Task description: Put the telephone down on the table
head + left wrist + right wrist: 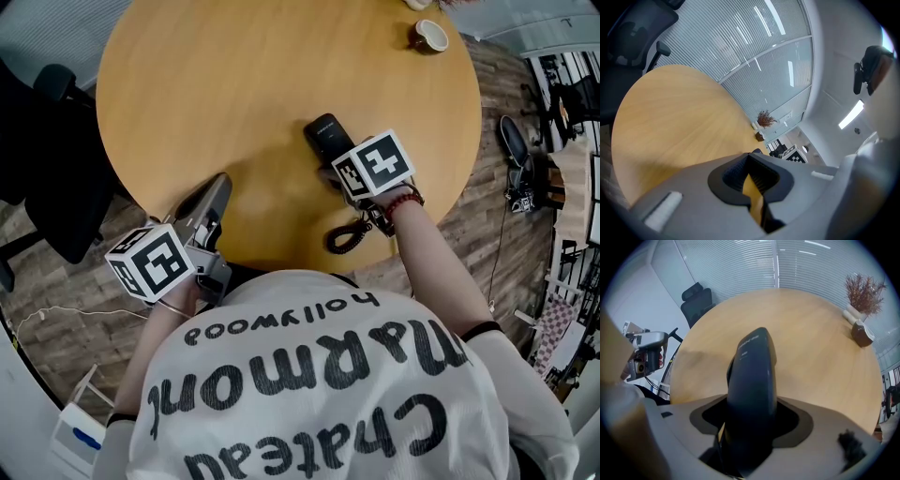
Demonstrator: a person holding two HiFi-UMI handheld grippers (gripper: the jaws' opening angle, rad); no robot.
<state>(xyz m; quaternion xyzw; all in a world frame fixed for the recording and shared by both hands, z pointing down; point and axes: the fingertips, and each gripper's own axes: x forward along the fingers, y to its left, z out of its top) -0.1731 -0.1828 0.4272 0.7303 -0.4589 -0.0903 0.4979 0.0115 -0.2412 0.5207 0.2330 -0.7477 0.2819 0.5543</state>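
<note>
Right gripper (pixel 330 169): clenched on the black telephone (pixel 326 134), handset gripped across its body, its far end pointing out over the table. The right gripper view shows the handset filling the gap between both jaws. Cannot tell whether its underside touches the wood. The coiled cord (pixel 345 236) trails back from the gripper and loops at the table's near edge.

Left gripper (pixel 217 187): jaws drawn together to a thin slit with nothing between them. It sits low at the near-left rim and is tilted up across the tabletop.

Surface: round table (pixel 253 75), light wood, mostly bare. A brown cup (pixel 430 35) stands near the far right edge, well apart from the telephone. The right gripper view shows a dried plant (pixel 863 290) in a pale vase just beside that cup.

Room: wood-plank floor (pixel 56 281); slatted glass wall (pixel 778 263) behind the table; black office chair (pixel 42 178) at the table's left side; thin white cable (pixel 66 312) on the floor near left.

Pose: right forearm (pixel 427 258) is stretched forward over the table edge, with a red bead bracelet (pixel 405 200) at the wrist. The left arm is pulled in close to the body.

Count: two grippers, one telephone, one cord, one cup, one plant.
</note>
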